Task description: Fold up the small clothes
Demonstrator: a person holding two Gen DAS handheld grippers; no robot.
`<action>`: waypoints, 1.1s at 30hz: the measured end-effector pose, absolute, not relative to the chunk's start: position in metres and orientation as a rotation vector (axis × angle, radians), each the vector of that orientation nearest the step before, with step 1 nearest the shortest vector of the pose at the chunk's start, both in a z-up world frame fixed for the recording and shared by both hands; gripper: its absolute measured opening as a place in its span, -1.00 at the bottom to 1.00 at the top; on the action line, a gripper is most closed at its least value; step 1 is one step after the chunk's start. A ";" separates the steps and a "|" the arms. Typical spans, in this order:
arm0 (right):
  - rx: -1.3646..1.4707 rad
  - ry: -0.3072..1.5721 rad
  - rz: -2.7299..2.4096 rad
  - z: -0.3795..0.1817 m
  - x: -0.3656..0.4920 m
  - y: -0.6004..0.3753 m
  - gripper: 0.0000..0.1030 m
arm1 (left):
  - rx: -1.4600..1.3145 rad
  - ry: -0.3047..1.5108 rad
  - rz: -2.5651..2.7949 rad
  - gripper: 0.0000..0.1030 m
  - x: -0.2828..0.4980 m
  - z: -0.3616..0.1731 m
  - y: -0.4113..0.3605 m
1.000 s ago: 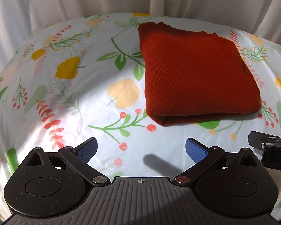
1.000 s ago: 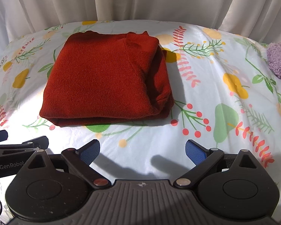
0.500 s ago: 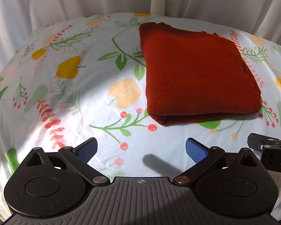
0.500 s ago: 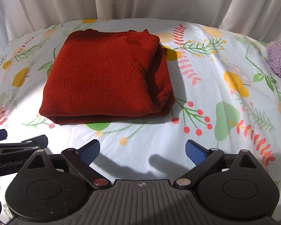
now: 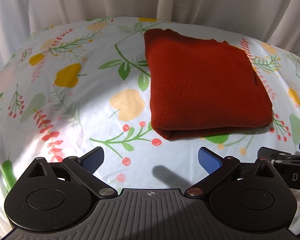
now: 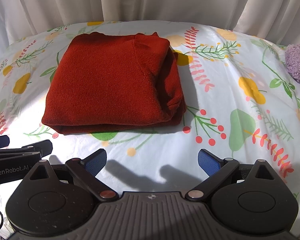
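A rust-red knit garment (image 5: 202,84) lies folded into a flat rectangle on the floral sheet (image 5: 74,104); it also shows in the right wrist view (image 6: 110,84). My left gripper (image 5: 150,160) is open and empty, held back from the garment's near edge, toward its left corner. My right gripper (image 6: 152,161) is open and empty, in front of the garment's near right part. Each gripper shows at the edge of the other's view: the right one (image 5: 286,160) and the left one (image 6: 20,150).
White curtains (image 6: 150,0) hang behind the surface. A fluffy purple item (image 6: 298,64) lies at the far right edge of the sheet. Bare sheet stretches left of the garment (image 5: 50,80) and right of it (image 6: 240,100).
Both grippers have drifted very slightly; the garment sits a touch lower in both views. The garment itself has not moved, and both grippers stay open.
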State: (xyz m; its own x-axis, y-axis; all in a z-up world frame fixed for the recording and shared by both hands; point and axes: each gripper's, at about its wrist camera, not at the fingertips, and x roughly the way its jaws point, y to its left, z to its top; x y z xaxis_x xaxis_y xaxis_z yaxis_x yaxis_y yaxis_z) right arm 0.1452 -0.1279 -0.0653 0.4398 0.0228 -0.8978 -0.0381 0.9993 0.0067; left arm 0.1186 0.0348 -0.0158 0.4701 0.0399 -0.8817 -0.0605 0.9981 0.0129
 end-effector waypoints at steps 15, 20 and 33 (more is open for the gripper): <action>-0.011 1.122 0.031 -0.067 0.149 -0.127 0.90 | -0.058 1.123 0.012 0.99 0.123 -0.024 0.032; -0.011 1.123 0.031 -0.067 0.150 -0.127 0.90 | -0.063 1.132 0.011 0.99 0.124 -0.026 0.032; -0.006 1.122 0.026 -0.067 0.154 -0.129 0.90 | -0.011 1.124 0.015 0.99 0.124 -0.027 0.025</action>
State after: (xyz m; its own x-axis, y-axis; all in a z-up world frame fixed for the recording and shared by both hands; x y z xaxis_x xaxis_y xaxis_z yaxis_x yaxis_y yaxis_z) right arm 0.1535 -0.1290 -0.0674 0.4338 0.0179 -0.9008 -0.0241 0.9997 0.0083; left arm 0.1237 0.0247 -0.0272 0.4320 0.0059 -0.9019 -0.0174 0.9998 -0.0018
